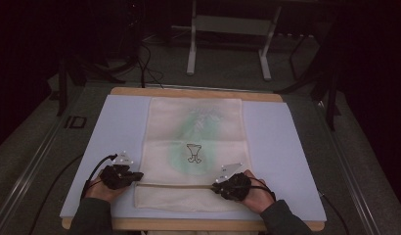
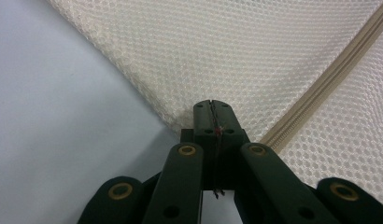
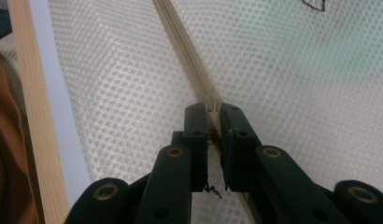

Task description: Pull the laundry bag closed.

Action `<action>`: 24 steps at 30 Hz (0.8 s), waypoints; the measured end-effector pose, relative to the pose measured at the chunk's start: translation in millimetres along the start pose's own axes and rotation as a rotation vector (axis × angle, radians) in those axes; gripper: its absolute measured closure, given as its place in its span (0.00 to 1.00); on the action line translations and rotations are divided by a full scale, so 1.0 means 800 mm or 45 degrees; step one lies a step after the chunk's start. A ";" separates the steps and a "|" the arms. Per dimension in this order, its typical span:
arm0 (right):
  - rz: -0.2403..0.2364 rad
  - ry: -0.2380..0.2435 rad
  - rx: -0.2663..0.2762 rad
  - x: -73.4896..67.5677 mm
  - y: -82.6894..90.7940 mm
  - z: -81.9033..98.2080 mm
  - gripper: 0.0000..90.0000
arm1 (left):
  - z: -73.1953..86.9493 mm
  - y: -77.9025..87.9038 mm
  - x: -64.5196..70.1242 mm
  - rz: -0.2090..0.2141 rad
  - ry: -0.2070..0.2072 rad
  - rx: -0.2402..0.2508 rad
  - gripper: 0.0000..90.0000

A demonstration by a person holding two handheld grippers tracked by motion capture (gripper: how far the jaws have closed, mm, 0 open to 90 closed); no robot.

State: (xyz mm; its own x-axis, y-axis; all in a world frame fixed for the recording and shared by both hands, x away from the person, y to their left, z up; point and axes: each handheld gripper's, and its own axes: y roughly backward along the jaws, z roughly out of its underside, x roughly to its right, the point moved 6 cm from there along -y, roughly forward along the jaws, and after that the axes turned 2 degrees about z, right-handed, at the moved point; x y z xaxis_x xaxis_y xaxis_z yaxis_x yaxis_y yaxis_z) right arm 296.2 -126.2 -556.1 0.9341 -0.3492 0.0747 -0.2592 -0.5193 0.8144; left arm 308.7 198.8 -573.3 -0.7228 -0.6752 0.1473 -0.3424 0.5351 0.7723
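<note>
Two black grippers lie at the lower part of the high view, on a cream mesh laundry bag point(image 1: 193, 147) with a faint green print and a small dark drawing in its middle. The bag lies flat in the centre of a pale blue-grey mat point(image 1: 281, 142), which covers a light wooden table point(image 1: 193, 91). The left gripper point(image 1: 135, 177) is at the bag's lower left edge and the right gripper point(image 1: 217, 185) is at the lower right, both on the beige zipper line point(image 1: 176, 185) that runs across the bag near its bottom. Wide bare mat stays free at the left and right of the bag.

In the left gripper view, the left gripper point(image 2: 212, 106) has its jaws fully together, pinching the edge of the honeycomb mesh just where it meets the smooth mat. The ribbed zipper point(image 2: 329, 84) runs diagonally to the upper right of the frame.

In the right gripper view, the right gripper point(image 3: 213, 109) has its jaws closed narrowly on a small piece at the zipper point(image 3: 180, 42), probably the slider; I cannot tell it for sure. The wooden table edge point(image 3: 33, 121) stands at the left of the frame.
</note>
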 end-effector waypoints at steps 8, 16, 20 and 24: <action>0.006 -0.035 -0.007 0.004 0.003 0.013 0.91 | 0.000 0.000 0.000 0.000 0.001 0.002 1.00; 0.010 -0.057 -0.005 0.008 0.006 0.023 0.91 | 0.000 0.000 0.000 0.000 0.003 0.003 1.00; 0.008 -0.073 -0.003 0.009 0.008 0.026 0.91 | 0.000 0.000 0.000 -0.001 0.002 0.002 1.00; 0.014 -0.079 -0.004 0.012 0.010 0.030 0.91 | 0.000 0.000 0.000 0.000 0.004 0.004 1.00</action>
State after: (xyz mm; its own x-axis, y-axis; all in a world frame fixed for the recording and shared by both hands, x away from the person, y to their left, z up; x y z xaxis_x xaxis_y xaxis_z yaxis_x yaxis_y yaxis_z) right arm 296.7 -152.5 -562.6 0.9143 -0.4022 0.0479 -0.2684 -0.5129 0.8154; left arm 308.6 198.8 -573.4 -0.7212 -0.6765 0.1493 -0.3439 0.5367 0.7706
